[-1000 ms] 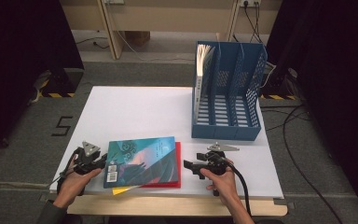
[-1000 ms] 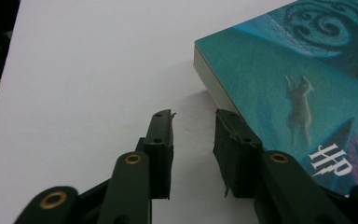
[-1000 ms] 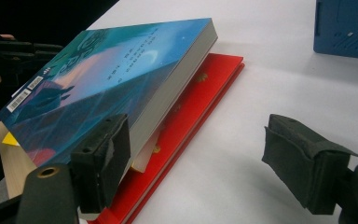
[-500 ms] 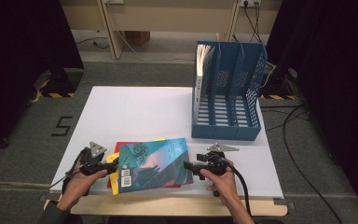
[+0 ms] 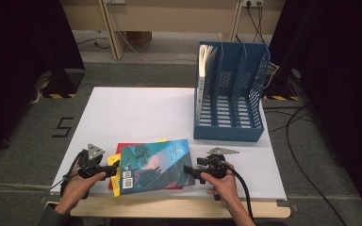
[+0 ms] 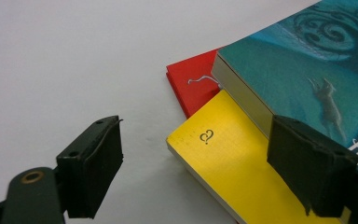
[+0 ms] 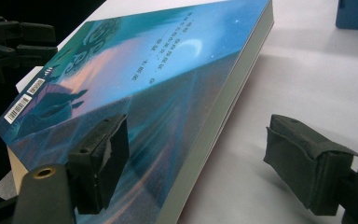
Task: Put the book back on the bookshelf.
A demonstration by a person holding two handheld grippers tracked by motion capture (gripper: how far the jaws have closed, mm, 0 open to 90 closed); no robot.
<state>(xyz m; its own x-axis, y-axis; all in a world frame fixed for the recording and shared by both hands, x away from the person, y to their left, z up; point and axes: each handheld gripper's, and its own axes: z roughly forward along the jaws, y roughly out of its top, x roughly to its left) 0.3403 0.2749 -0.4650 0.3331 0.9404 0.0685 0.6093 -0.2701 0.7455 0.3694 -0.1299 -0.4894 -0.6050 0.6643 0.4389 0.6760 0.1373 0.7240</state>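
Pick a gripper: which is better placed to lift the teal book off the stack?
Right, probably. The right gripper has its open jaws astride the teal book's edge; the left gripper, jaws just opened, straddles the yellow book.

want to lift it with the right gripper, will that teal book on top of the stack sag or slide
The teal book looks like a thick paperback, so probably fairly stiff, though its cover may bend. Its glossy cover could let it slip between the pads. It lies askew on the yellow book, so a push likely slides it off.

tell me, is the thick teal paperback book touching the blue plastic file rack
Apart. The high view shows bare white table between the teal book and the blue rack.
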